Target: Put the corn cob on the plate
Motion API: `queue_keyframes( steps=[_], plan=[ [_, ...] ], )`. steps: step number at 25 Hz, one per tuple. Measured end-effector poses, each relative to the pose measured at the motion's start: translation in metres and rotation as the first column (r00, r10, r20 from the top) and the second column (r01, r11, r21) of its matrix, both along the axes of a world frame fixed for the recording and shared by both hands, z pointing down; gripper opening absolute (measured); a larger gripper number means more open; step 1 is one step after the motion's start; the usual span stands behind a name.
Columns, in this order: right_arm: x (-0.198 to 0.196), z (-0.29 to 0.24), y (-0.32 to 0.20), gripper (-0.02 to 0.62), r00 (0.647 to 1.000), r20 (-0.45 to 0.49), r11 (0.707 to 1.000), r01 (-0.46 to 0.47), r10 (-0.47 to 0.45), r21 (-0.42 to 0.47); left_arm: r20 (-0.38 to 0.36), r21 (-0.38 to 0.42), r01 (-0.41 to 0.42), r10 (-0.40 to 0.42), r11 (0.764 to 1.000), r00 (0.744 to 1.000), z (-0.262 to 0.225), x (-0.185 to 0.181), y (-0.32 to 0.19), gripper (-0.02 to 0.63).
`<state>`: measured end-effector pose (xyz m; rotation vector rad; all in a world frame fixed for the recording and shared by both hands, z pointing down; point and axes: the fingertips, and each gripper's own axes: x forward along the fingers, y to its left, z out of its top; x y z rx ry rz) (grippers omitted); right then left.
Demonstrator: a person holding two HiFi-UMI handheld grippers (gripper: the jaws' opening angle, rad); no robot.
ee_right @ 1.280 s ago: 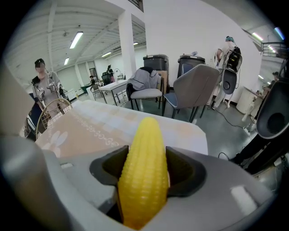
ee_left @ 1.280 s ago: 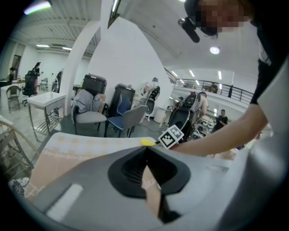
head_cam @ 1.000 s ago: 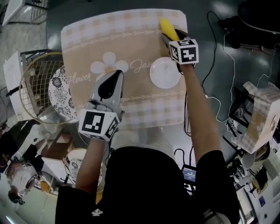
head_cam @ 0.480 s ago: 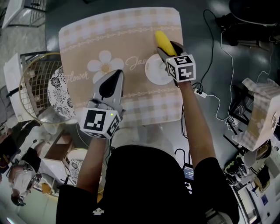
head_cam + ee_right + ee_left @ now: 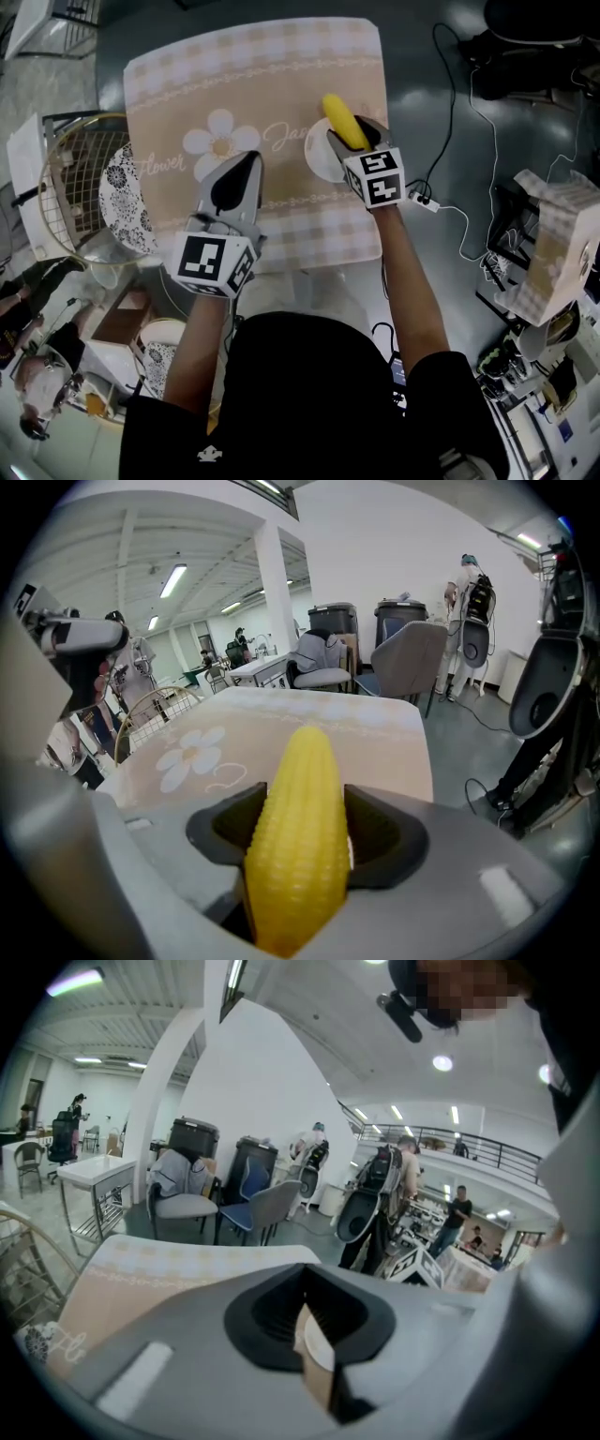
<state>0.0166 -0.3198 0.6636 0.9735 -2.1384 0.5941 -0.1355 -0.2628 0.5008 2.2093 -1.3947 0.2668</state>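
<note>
A yellow corn cob is clamped between the jaws of my right gripper, its tip sticking out forward. In the head view it hangs right over the small white plate at the right side of the table. My left gripper hovers over the middle of the table, jaws together and holding nothing. Most of the plate is hidden under the right gripper.
The table wears a beige tablecloth with a white flower print. A wire basket holding patterned plates stands off the table's left edge. Cables lie on the floor to the right. Chairs and people fill the background of both gripper views.
My right gripper has carried the corn cob from the table's far right corner back toward me and now holds it over the plate. The left gripper has hardly moved.
</note>
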Motion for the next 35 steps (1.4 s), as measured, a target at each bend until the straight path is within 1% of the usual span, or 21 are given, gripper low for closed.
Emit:
queue_keyframes(
  steps=[7,15,19,30,35],
  plan=[
    [0.001,0.015,0.024,0.258,1.0,-0.021,0.999,0.005,-0.005,-0.037,-0.001,-0.004,-0.009,0.009,1.0,1.0,0.0,0.001,0.0,0.009],
    [-0.002,0.031,0.029,0.258,0.997,-0.067,0.997,0.044,-0.048,-0.058,0.008,-0.005,-0.003,0.003,1.0,1.0,0.0,0.0,0.0,0.009],
    [-0.004,0.031,0.032,0.258,0.997,-0.062,0.996,0.049,-0.053,-0.07,0.007,-0.009,0.002,-0.002,1.0,1.0,0.0,0.0,0.0,0.009],
    [-0.004,0.04,0.035,0.261,0.995,-0.082,0.997,0.058,-0.061,-0.042,0.005,-0.007,0.009,-0.009,1.0,1.0,0.003,0.001,0.002,0.009],
    [-0.003,0.038,0.035,0.265,0.995,-0.076,0.997,0.06,-0.063,-0.047,0.009,-0.002,0.005,-0.005,1.0,1.0,-0.001,0.006,0.003,0.009]
  ],
)
